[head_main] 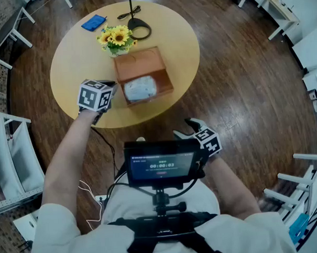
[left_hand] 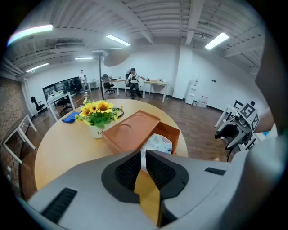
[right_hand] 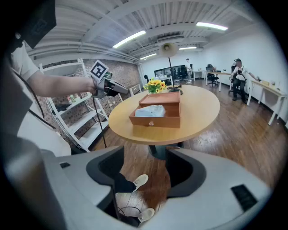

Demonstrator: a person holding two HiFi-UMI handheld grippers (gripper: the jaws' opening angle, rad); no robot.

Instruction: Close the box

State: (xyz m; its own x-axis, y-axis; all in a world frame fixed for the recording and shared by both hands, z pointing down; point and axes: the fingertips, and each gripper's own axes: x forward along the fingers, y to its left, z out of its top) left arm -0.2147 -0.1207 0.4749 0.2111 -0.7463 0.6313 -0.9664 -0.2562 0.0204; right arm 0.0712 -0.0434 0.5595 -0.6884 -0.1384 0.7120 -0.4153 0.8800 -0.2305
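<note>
Open wooden box [head_main: 144,77] on the round bench [head_main: 72,64], with its lid [head_main: 137,58] laid back on the far side and a white bag [head_main: 140,89] inside. A pot of sunflowers [head_main: 117,38] stands just beyond the lid, and a blue cloth [head_main: 93,22] lies farther beyond the box, to its left.

Head view: the only one that shows the whole bench top, and a screen [head_main: 160,165] at the person's chest, on the near side of the box.

Left gripper view: shows the lid's inner face with two round hollows, which the other views do not. The left tool [left_hand: 143,152] is just to the left of the box, apart from it. Its jaws are almost together with only a narrow slit between the pads, and they grip nothing.

Right gripper view: the only one that shows the box's front wall, with a small round knob [right_hand: 150,123]. The right tool [right_hand: 144,173] is well apart from the box, on its near side and below bench height. Its jaws are spread wide and empty, and only the floor [right_hand: 153,188] and shoes [right_hand: 140,180] show between them.
</note>
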